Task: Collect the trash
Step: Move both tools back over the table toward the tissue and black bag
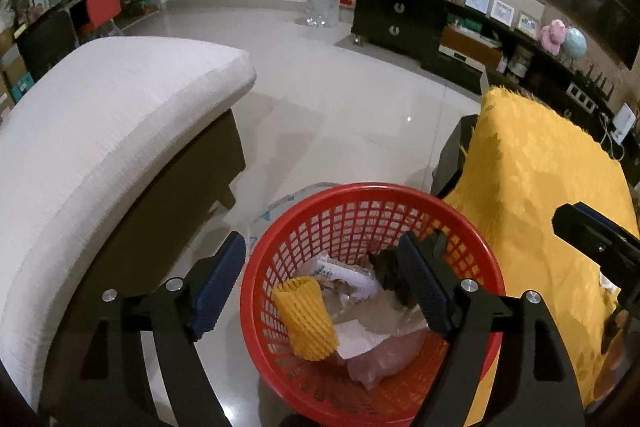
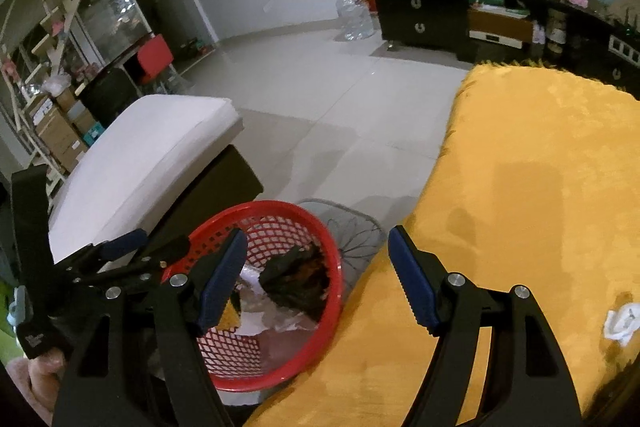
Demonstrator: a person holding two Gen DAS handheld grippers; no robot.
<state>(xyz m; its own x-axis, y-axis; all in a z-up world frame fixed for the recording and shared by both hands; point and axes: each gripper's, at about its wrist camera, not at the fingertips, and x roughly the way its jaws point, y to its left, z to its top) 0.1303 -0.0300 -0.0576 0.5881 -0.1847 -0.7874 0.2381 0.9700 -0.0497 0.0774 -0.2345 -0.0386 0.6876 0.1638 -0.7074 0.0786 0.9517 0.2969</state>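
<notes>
A red mesh basket (image 1: 372, 193) stands on the floor between a sofa and a table. Inside lie a yellow foam net sleeve (image 1: 306, 319), white paper (image 1: 360, 341), a clear plastic bag (image 1: 384, 359) and a dark crumpled wrapper (image 1: 390, 271). My left gripper (image 1: 322, 247) hangs open right over the basket, its pads touching nothing. My right gripper (image 2: 316, 235) is open too, above the gap between the basket (image 2: 256, 207) and the yellow tablecloth (image 2: 520, 187). A crumpled white tissue (image 2: 622, 321) lies on the cloth at the far right.
A white-cushioned sofa (image 1: 100, 131) stands left of the basket, the yellow-covered table (image 1: 540, 167) right of it. A wire rack (image 2: 352, 227) lies on the tiles behind the basket. Further off are a black cabinet (image 1: 400, 15) and a big clear water bottle (image 1: 323, 3).
</notes>
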